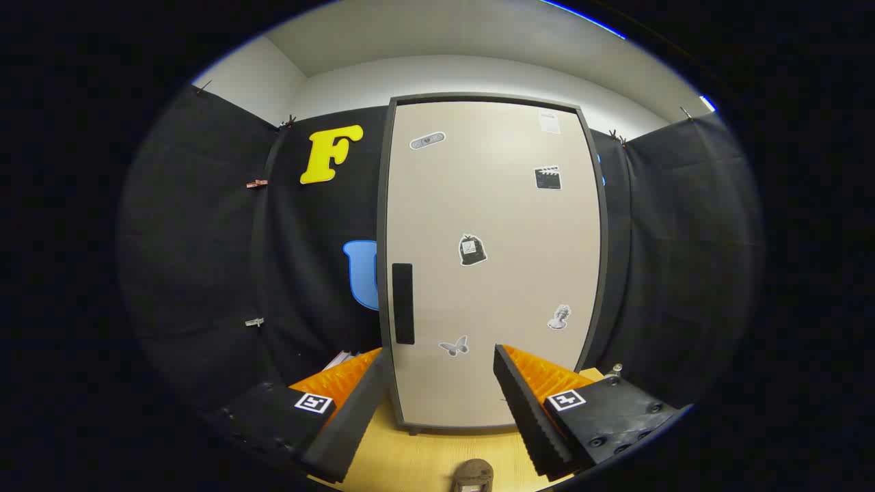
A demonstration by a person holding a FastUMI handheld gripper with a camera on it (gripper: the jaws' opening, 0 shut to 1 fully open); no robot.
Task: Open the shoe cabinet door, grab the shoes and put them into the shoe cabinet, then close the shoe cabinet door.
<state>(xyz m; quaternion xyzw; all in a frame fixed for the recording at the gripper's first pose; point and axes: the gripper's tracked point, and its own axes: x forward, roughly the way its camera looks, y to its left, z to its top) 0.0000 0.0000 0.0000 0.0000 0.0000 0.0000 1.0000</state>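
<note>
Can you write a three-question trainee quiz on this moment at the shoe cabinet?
1. True or false: the cabinet door is shut.
2. The dark handle sits on which edge of the door? A) the edge near the left finger B) the edge near the right finger C) the top edge
3. Fill in: the gripper has its fingers ____, with nothing between them but the wooden floor in front of the cabinet.

Key
1. True: the door lies flat in its frame, with its stickers facing the camera.
2. A.
3. Open: the fingers stand wide apart, short of the door.
</note>
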